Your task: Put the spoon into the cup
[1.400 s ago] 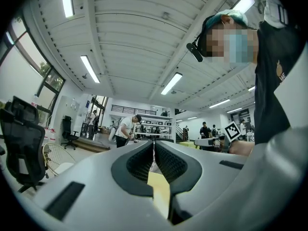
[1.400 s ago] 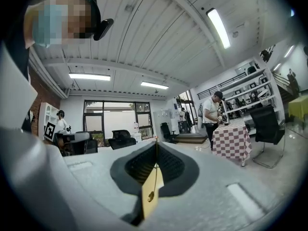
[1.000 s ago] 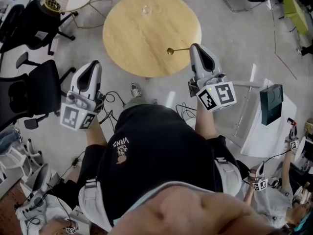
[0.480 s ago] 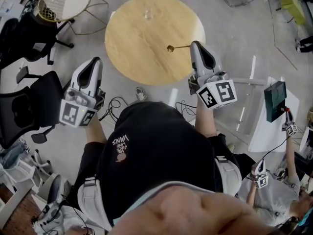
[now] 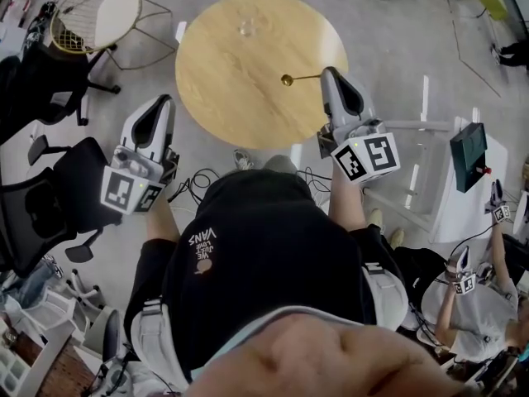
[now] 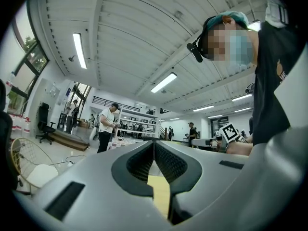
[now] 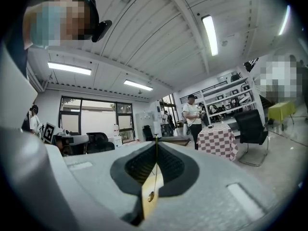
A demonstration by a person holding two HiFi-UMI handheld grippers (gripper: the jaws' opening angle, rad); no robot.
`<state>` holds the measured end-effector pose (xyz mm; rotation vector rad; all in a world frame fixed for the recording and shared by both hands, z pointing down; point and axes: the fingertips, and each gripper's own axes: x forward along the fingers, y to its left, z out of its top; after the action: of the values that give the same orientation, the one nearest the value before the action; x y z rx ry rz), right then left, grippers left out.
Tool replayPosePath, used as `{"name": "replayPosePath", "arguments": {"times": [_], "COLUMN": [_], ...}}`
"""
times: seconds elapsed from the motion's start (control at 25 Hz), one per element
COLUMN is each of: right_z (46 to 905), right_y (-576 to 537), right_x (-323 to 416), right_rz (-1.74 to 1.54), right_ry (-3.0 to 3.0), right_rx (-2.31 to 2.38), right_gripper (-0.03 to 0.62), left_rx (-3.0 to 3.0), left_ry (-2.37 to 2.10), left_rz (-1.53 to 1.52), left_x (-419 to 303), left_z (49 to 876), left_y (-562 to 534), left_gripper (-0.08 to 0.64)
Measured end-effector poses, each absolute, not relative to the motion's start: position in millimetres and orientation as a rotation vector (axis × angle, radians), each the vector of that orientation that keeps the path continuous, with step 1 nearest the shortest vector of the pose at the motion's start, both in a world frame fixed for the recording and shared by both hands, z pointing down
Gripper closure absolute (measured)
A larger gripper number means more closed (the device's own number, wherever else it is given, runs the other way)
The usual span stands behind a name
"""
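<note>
A round wooden table point(image 5: 240, 98) stands ahead of me. Near its far edge sits a small clear glass cup point(image 5: 248, 27). My right gripper point(image 5: 328, 74) is at the table's right rim, shut on the handle of a thin spoon point(image 5: 302, 78). The gold bowl of the spoon points left over the tabletop, well short of the cup. In the right gripper view the spoon point(image 7: 153, 189) runs between the shut jaws of the right gripper point(image 7: 156, 141). My left gripper point(image 5: 161, 102) hangs over the floor left of the table. Seen from its own view, the left gripper point(image 6: 154, 146) is shut and empty.
A wire chair with a white seat point(image 5: 111, 11) stands at the upper left, and black office chairs point(image 5: 50, 180) stand at the left. Cables point(image 5: 194, 172) lie on the floor by my feet. A white frame point(image 5: 421, 168) and a dark box point(image 5: 469, 154) stand at the right.
The head view has shifted a little. Both grippers keep their places and the spoon stays held over the table's right side.
</note>
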<state>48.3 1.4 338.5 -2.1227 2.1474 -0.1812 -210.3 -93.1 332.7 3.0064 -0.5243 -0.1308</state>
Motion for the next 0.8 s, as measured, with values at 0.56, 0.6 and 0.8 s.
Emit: {"name": "replayPosePath", "arguments": {"times": [0.56,0.6,0.8], "right_z": [342.6,343.0,337.4], "right_y": [-22.9,-27.0,-44.3], "right_x": [76.0,80.5,111.2], "right_rz": [-0.197,-0.2,-0.196], "right_ry": [2.204,2.215,2.283], "right_rx": [-2.082,-2.067,-2.003], "right_gripper": [0.594,0.594,0.594], "left_rx": [2.979,2.971,2.955], "left_ry": [-0.577,-0.596,-0.648], "left_rz": [-0.102,-0.098,-0.097], "left_x": [-185.0,-180.9,-144.7], "left_z": [343.4,344.3,341.4], "left_y": [-104.2,-106.3,-105.5], "left_gripper": [0.555,0.555,0.555]}}
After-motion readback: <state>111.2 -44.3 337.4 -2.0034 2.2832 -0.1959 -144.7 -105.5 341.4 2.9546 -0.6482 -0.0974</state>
